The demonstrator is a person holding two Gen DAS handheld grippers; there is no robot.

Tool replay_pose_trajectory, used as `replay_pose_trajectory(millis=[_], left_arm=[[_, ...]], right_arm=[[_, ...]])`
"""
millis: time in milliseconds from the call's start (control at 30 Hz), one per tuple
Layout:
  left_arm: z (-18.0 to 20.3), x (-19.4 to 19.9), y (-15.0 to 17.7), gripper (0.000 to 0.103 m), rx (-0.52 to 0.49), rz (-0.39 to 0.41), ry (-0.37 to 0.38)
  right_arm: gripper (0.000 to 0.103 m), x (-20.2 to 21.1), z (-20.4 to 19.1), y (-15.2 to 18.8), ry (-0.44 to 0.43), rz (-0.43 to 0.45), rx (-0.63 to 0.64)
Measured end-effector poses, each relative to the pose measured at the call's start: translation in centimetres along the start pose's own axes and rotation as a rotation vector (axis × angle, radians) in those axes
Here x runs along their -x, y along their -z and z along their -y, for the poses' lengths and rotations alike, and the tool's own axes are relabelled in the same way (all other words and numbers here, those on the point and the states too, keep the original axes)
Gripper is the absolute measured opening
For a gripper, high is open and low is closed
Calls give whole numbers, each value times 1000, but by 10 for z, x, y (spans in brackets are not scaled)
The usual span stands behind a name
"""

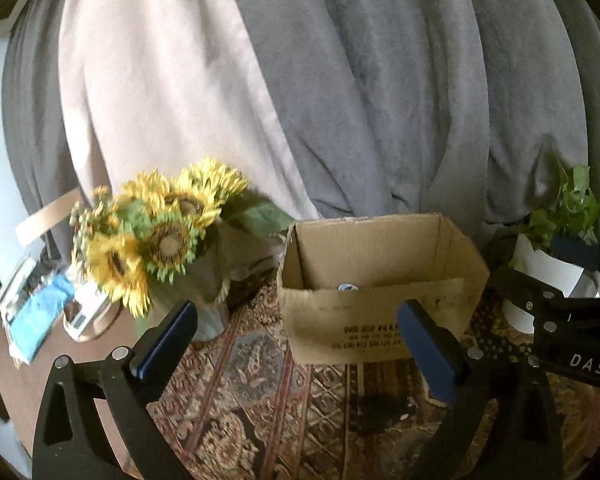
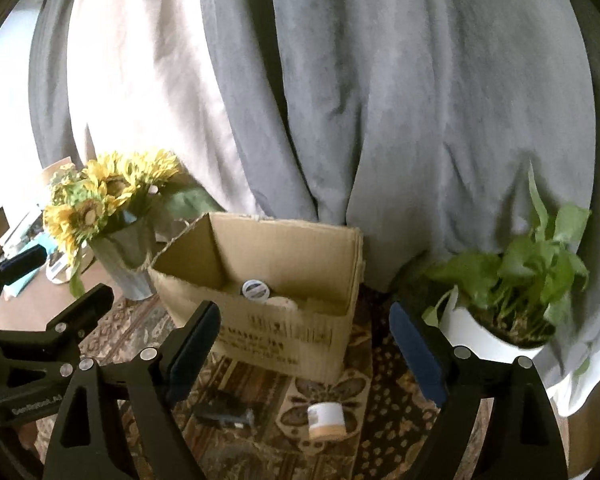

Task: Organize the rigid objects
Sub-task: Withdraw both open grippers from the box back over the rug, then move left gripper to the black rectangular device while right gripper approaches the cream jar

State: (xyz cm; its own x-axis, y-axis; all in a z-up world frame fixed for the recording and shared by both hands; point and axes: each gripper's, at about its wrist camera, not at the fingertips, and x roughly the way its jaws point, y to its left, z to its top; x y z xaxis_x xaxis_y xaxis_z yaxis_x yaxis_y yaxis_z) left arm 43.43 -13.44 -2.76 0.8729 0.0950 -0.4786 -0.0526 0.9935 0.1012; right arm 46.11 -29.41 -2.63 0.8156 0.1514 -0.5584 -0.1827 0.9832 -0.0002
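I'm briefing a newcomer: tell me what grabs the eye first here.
The yellow sunflowers in a grey vase, rear left, stand out first. At centre sits the open cardboard box with a few things already inside. A leafy plant in a white pot stands on the right, grey curtains behind everything.
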Motion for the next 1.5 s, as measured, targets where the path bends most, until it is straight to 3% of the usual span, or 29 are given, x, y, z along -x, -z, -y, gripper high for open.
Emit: replay_pose_trajectory(millis=[400, 1067, 1300, 1500], left_arm=[[20, 5, 46, 103, 140, -50, -33], [59, -49, 102, 102, 155, -190, -9], [69, -73, 114, 102, 143, -254, 44], [75, -89, 120, 102, 137, -299, 45]], right_arm=[[88, 4, 14, 37, -37, -32, -9], [87, -49, 46, 98, -64, -216, -19], [83, -77, 54, 115, -80, -294, -35], [79, -94, 59, 125, -96, -340, -56]])
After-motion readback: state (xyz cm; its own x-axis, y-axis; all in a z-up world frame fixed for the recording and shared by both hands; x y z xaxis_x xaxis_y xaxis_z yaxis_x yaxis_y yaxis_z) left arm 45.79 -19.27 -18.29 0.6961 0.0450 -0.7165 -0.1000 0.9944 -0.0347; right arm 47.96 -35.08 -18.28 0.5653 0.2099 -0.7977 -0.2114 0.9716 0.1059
